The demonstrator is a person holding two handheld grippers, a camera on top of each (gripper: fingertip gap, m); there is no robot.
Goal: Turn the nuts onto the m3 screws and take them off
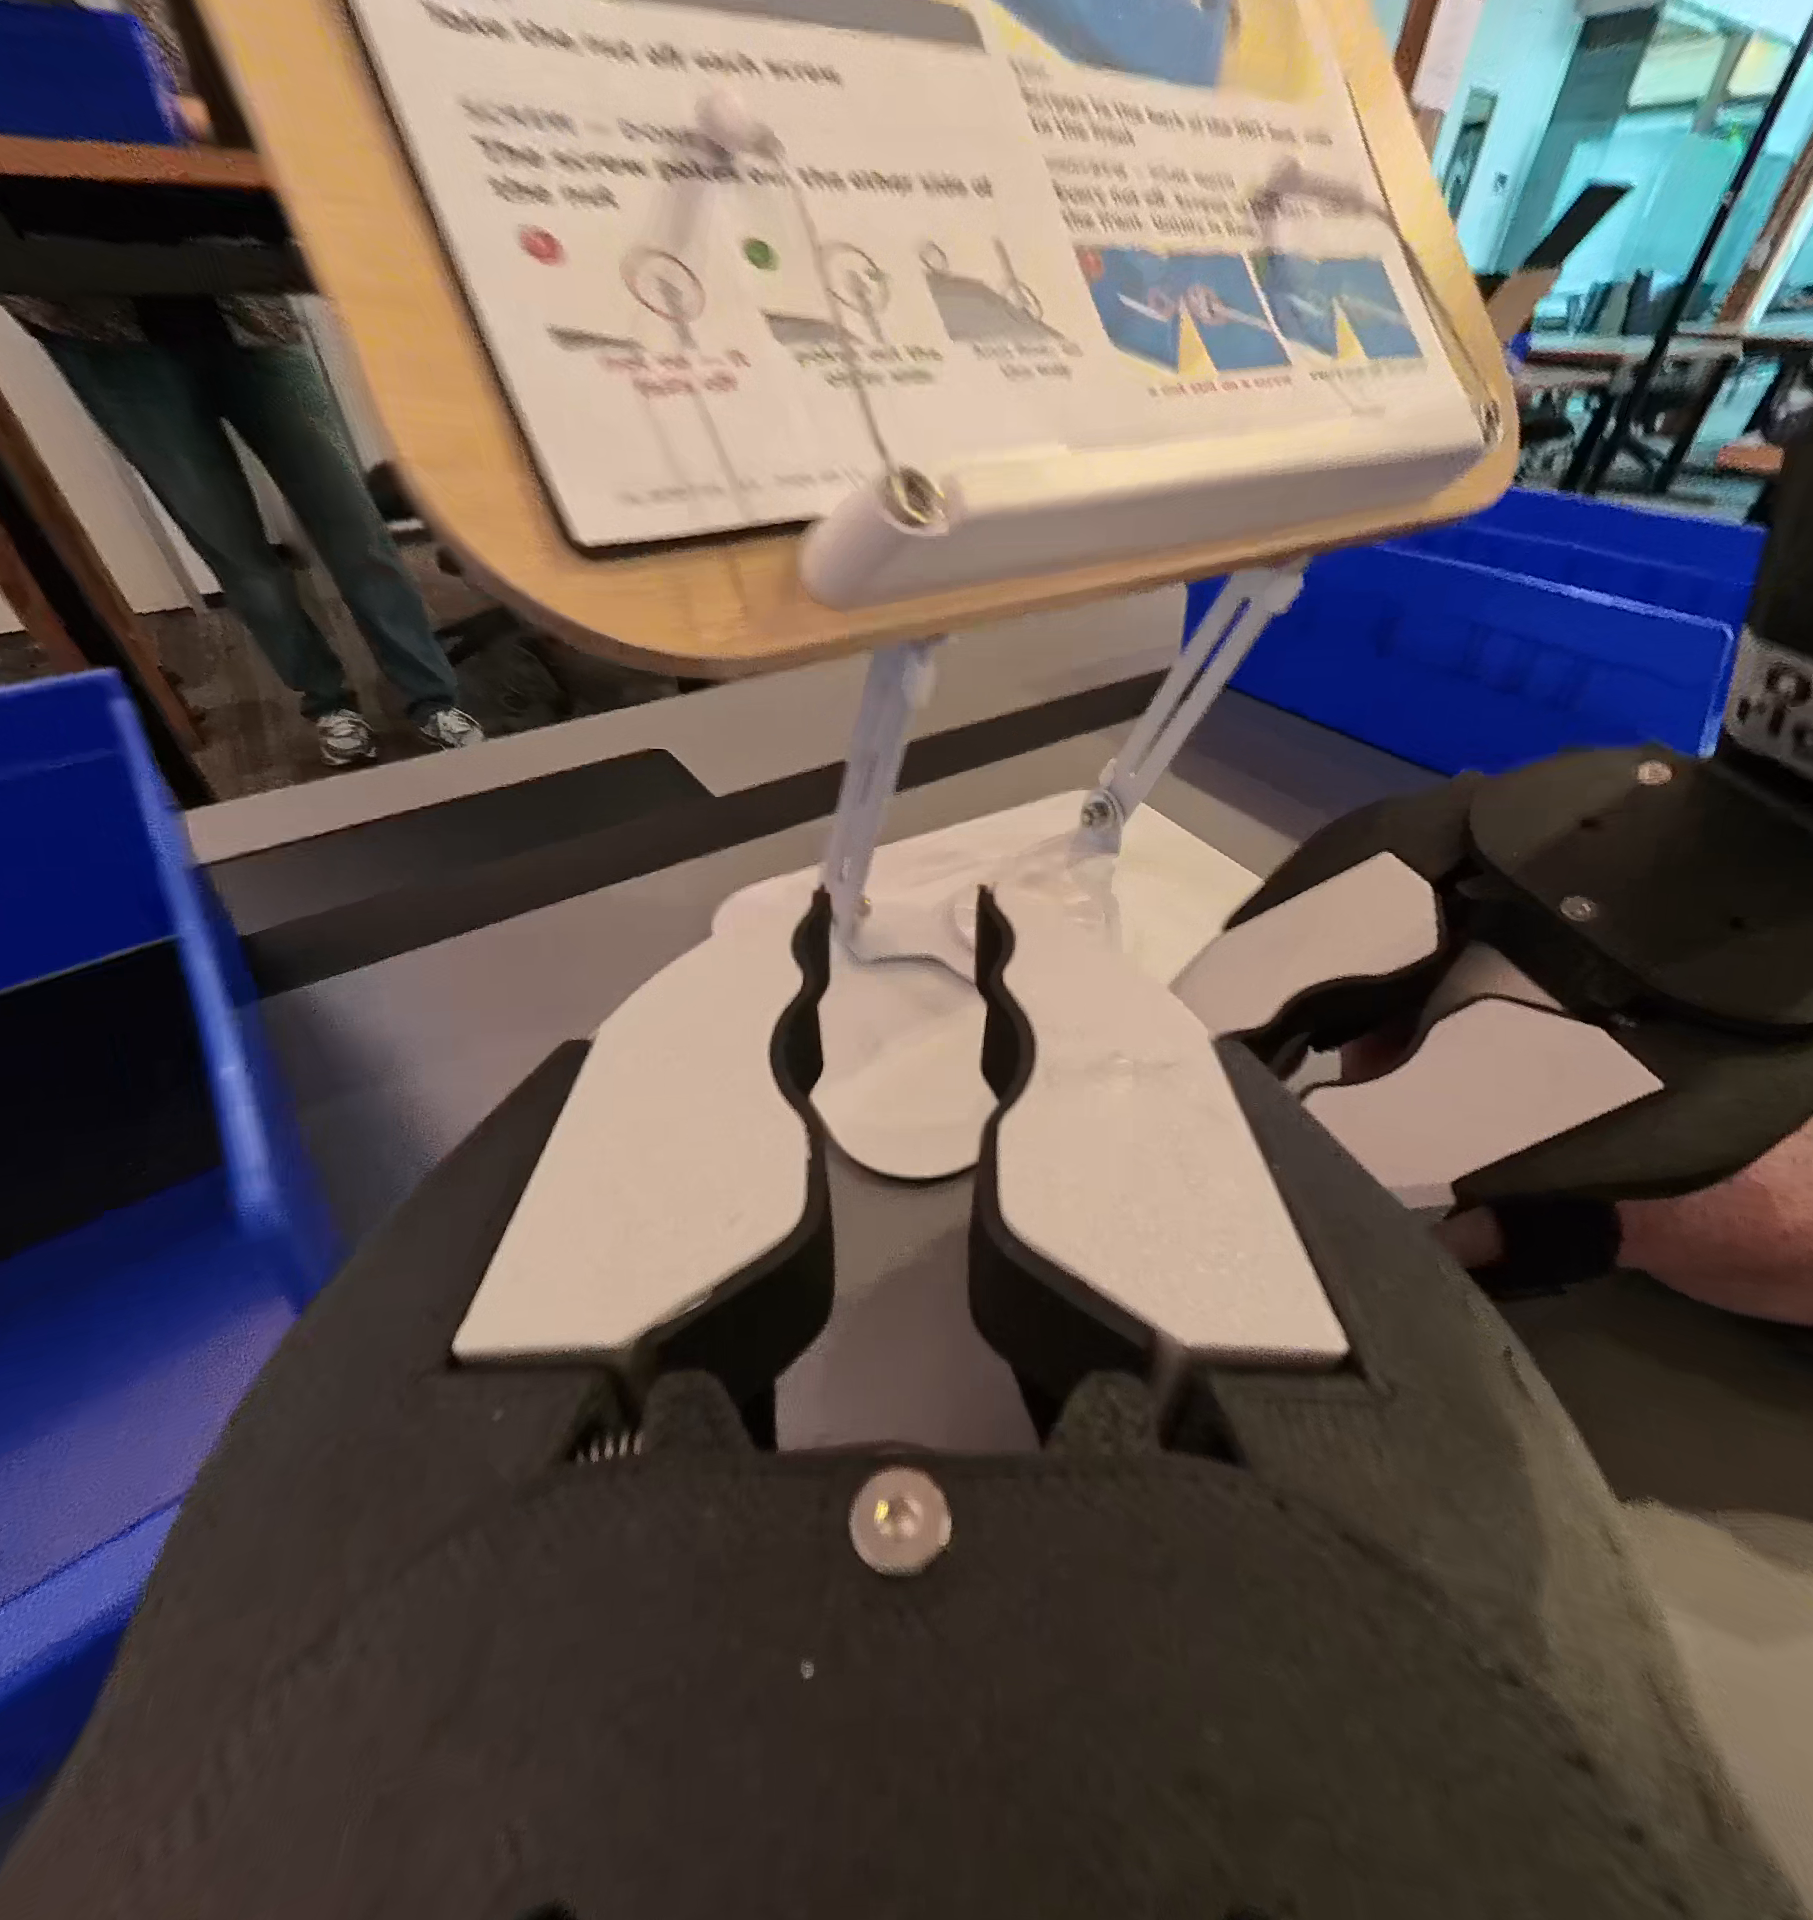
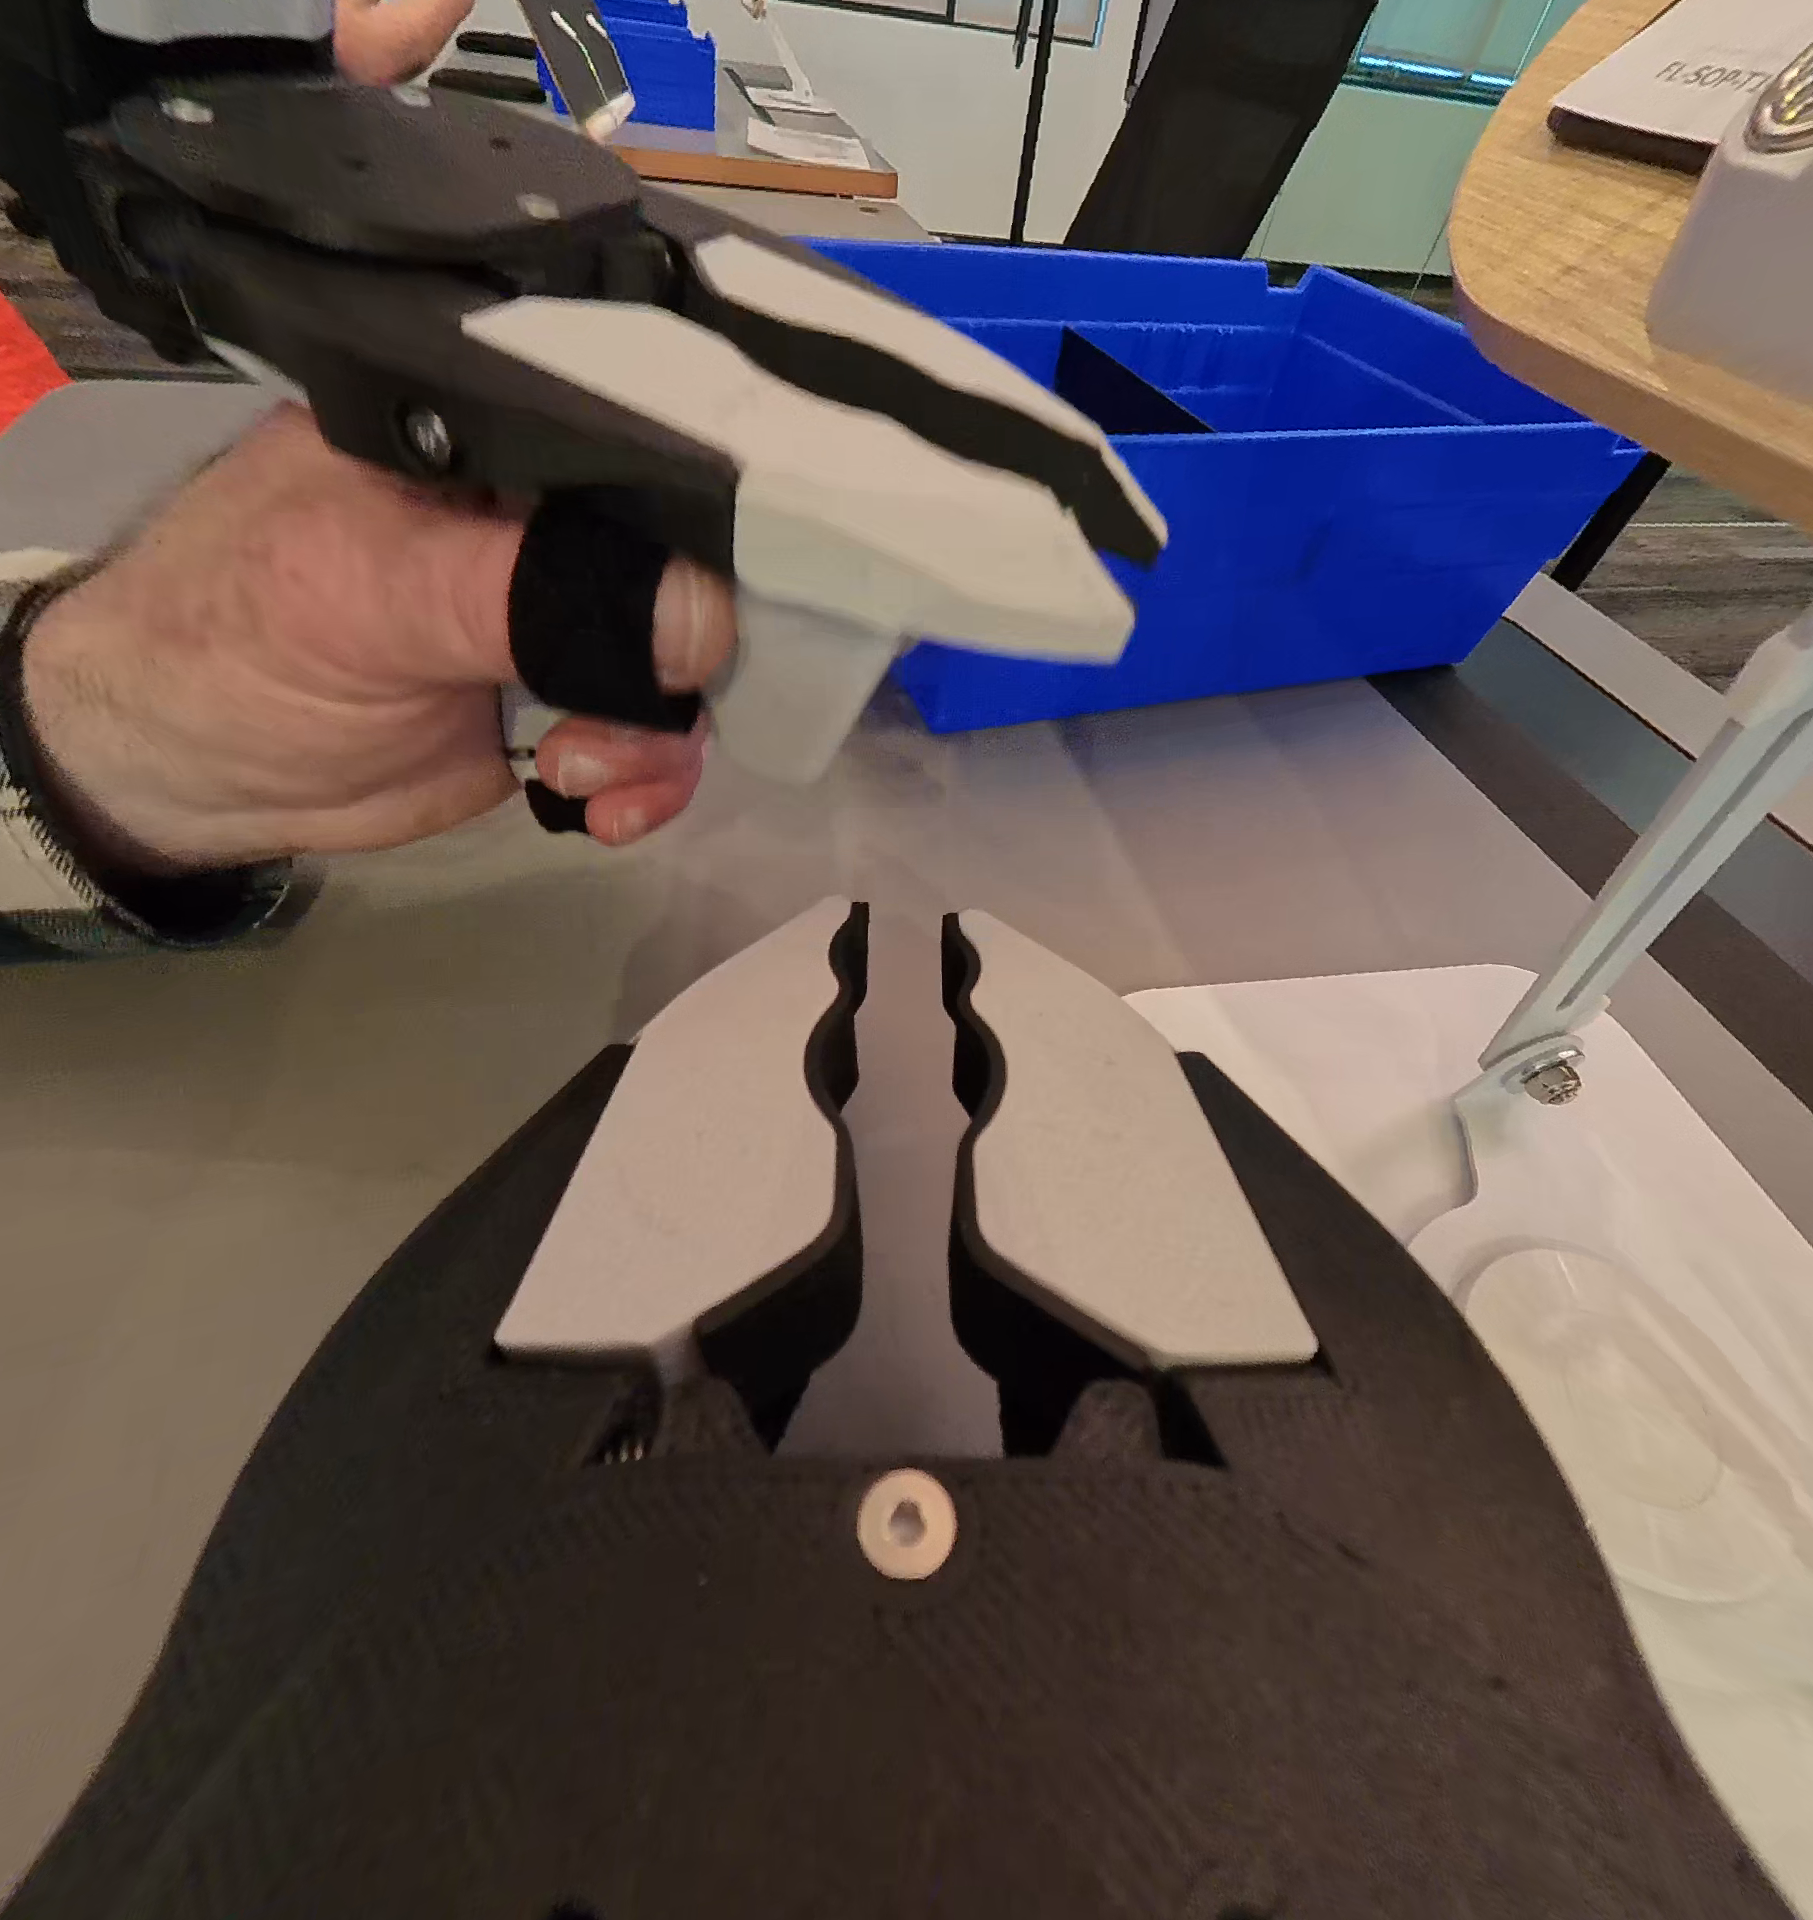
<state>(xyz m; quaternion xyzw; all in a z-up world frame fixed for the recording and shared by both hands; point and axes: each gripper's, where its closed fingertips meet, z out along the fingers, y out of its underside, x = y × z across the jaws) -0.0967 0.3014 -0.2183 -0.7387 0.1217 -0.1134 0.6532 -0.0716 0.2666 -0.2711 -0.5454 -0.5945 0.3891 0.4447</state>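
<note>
White stand base [image 1: 1172,862] lies directly ahead of the left gripper [image 1: 902,914], nothing gripped by either.
Landmark: the white stand base on the grey table [image 2: 258,1143]. The left gripper hovers over its near edge, jaws partly apart and bare, left fingertip just beside the foot of the left support strut [image 1: 860,821]; that strut's long axis rises away to the wooden board [image 1: 445,343]. The right gripper [image 2: 904,920] sits left of the base, jaws narrowly apart over bare table, holding nothing. The left is nearer the strut. A blue bin [image 2: 1349,582] stands beyond.
</note>
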